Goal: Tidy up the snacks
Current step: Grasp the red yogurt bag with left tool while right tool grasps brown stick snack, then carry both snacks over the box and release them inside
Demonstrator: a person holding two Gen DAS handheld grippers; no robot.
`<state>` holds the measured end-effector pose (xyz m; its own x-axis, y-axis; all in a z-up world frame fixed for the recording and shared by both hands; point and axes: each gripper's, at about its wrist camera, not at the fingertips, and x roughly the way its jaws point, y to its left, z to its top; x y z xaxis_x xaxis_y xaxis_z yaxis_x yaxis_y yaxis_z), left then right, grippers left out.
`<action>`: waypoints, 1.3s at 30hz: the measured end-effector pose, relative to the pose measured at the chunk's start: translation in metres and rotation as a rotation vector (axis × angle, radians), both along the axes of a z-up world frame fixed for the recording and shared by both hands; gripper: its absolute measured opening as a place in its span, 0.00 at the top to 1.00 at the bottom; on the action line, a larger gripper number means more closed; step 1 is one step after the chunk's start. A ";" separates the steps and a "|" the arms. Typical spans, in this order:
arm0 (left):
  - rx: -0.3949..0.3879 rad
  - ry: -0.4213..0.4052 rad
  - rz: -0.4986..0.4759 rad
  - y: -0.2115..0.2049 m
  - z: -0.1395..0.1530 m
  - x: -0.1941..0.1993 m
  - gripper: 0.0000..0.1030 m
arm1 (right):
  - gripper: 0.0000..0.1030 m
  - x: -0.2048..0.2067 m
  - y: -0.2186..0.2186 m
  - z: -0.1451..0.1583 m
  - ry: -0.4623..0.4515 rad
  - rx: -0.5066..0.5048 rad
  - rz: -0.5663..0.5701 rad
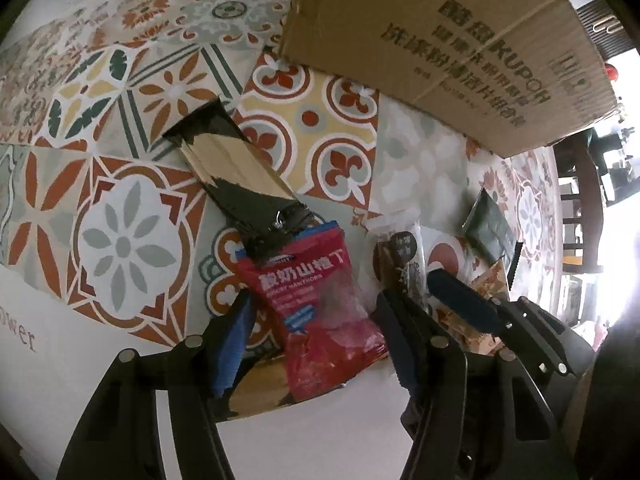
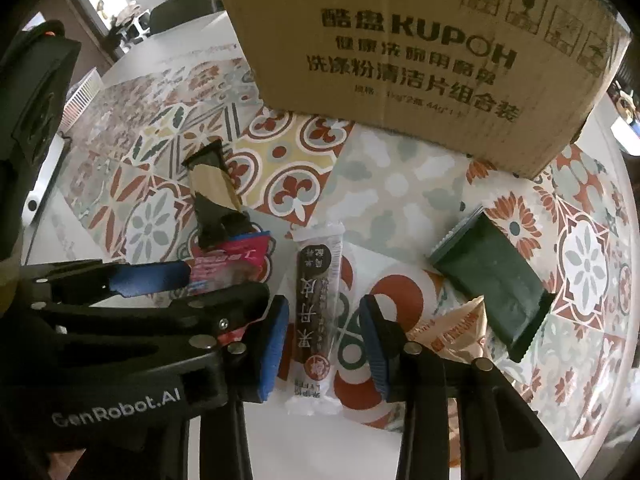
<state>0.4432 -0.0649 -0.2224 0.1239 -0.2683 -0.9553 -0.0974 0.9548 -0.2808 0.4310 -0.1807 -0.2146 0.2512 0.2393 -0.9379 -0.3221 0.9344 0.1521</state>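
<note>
A red snack bag point(image 1: 320, 300) lies on the patterned tablecloth between the open fingers of my left gripper point(image 1: 320, 340). It also shows in the right wrist view point(image 2: 230, 264). A black and tan bar point(image 1: 236, 168) lies just beyond it. A clear-wrapped brown fruit bar point(image 2: 318, 304) lies between the open fingers of my right gripper point(image 2: 324, 340). A dark green packet point(image 2: 492, 280) and an orange packet point(image 2: 444, 332) lie to the right. A cardboard box point(image 2: 420, 52) stands behind them.
The tablecloth point(image 1: 120, 240) covers a white table. The left gripper point(image 2: 140, 280) sits close to the left of the right one. Chairs and furniture stand past the table's far edge point(image 1: 580, 208).
</note>
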 end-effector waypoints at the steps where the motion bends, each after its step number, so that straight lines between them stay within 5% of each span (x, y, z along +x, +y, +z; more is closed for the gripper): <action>1: 0.010 -0.001 -0.002 -0.001 0.000 0.001 0.42 | 0.68 0.001 -0.001 -0.002 0.005 0.005 -0.002; 7: 0.044 -0.016 -0.019 -0.003 -0.001 0.003 0.51 | 0.79 0.002 0.000 -0.006 -0.009 -0.015 0.001; 13: 0.029 -0.019 -0.023 0.006 0.002 -0.001 0.63 | 0.80 0.002 -0.005 -0.004 -0.013 -0.006 -0.016; 27: 0.081 -0.165 -0.093 0.002 0.044 -0.037 0.64 | 0.80 -0.022 -0.034 0.028 -0.044 0.077 -0.097; 39: 0.071 -0.323 -0.114 -0.011 0.102 -0.062 0.65 | 0.80 -0.047 -0.056 0.084 -0.148 0.138 -0.146</action>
